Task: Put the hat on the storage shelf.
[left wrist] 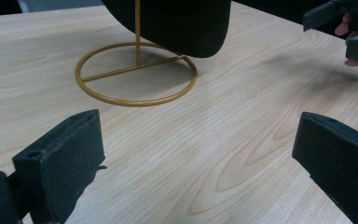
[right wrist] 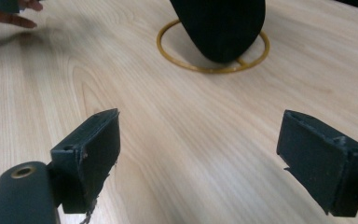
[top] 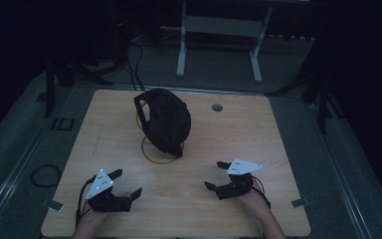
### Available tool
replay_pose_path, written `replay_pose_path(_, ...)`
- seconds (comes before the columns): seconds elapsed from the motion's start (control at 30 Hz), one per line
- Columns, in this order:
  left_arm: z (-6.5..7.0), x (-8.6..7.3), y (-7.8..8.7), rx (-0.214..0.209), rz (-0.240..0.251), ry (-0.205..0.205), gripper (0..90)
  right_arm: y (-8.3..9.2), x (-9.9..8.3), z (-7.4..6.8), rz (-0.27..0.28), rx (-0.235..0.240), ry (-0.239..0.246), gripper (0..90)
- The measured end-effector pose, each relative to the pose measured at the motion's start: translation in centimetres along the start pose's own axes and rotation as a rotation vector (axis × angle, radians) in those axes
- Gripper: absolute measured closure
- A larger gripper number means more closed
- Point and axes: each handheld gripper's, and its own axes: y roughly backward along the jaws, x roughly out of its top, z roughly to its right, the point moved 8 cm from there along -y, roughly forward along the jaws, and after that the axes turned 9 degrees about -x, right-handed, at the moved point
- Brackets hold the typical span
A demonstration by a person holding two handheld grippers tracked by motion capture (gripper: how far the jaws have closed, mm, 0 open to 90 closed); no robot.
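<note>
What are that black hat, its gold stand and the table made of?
Hat: apparently matte black felt or cloth, with no shine. Stand: probably thin metal rod, gold-painted, faintly glossy. Table: pale wood or wood-look laminate; grain lines show, but I can't tell which.

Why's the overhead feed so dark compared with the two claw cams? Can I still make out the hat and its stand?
High view: underexposed and dim, the black hat reads as a dark mass, its gold stand barely visible. Left gripper view: bright and sharp on the stand's ring, with the hat's soft shadow inside it. Right gripper view: bright too, wood grain slightly smeared near the claw.
</note>
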Motion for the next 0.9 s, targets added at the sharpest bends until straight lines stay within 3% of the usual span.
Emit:
replay_pose_path(0.6, -0.1, -0.4, -0.2, -0.006, -0.019, 0.002, 2.4, 2.4, -3.3, 1.1, -0.022, -0.043, -0.043, 13.4)
replay_pose_path(0.9, -0.2, -0.6, -0.3, -0.007, -0.027, 0.011, 2.4, 3.3, -4.1, 2.1, -0.018, -0.063, -0.030, 13.7)
